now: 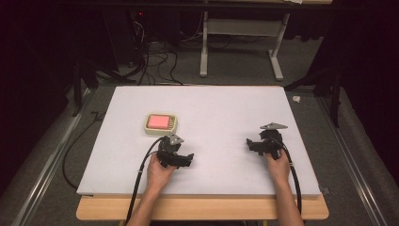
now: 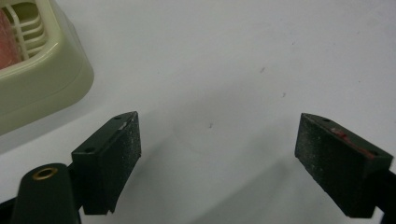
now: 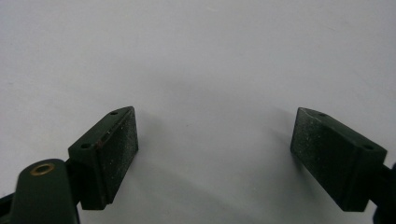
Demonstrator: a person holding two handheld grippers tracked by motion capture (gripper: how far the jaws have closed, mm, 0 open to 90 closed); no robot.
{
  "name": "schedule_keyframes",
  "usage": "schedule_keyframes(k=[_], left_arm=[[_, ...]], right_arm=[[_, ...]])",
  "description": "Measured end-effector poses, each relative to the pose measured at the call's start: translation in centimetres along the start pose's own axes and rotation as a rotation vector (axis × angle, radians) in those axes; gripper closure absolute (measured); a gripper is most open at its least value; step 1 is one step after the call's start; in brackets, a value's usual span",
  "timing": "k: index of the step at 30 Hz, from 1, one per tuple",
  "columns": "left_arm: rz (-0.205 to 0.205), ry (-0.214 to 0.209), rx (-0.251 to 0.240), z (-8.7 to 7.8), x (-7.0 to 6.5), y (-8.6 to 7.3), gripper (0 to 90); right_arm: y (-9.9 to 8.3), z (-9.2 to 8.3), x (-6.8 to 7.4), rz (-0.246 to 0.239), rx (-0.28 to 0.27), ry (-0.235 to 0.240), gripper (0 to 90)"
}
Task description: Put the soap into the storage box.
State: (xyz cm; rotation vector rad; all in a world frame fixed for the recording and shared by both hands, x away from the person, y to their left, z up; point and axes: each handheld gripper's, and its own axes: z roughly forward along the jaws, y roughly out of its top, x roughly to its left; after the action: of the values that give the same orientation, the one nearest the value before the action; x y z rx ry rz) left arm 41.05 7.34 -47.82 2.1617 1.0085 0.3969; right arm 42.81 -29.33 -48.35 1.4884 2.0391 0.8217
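Note:
A cream, square-cornered container (image 1: 160, 123) with a pink-red thing inside sits on the white board (image 1: 226, 103), left of centre. Its slotted rim and side also fill the upper left corner of the left gripper view, container (image 2: 42, 79). My left gripper (image 1: 173, 145) rests just in front of and slightly right of it, jaws wide open over bare board, left gripper (image 2: 219, 154). My right gripper (image 1: 263, 139) lies on the board's right half, also wide open with nothing between the jaws, right gripper (image 3: 215, 154). Each is held by a hand from below.
The white board lies on a wooden table (image 1: 202, 209) whose front edge shows below it. Beyond the board are a grey floor, loose cables (image 1: 155, 61) and a white stand's legs (image 1: 240, 52). A small white object (image 1: 297, 99) lies off the board's right edge.

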Motion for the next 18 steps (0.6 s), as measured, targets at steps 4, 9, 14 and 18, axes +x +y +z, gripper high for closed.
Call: schedule_keyframes(k=[4,9,14,18], left_arm=[[0.003,0.005,0.001,0.15,-0.10,-0.03,15.2],[0.009,0.011,0.006,0.39,-0.23,-0.06,15.2],[0.009,0.011,0.007,0.59,-0.32,-0.10,15.1],[0.011,0.012,-0.003,0.71,-0.35,-0.15,15.1]], right_arm=[[0.00,0.00,0.00,0.000,0.000,0.000,15.8],[0.00,0.00,0.01,0.001,0.000,0.000,15.8],[0.00,0.00,0.00,0.000,0.000,0.000,15.8],[0.00,0.00,0.00,0.001,0.000,0.001,15.8]])
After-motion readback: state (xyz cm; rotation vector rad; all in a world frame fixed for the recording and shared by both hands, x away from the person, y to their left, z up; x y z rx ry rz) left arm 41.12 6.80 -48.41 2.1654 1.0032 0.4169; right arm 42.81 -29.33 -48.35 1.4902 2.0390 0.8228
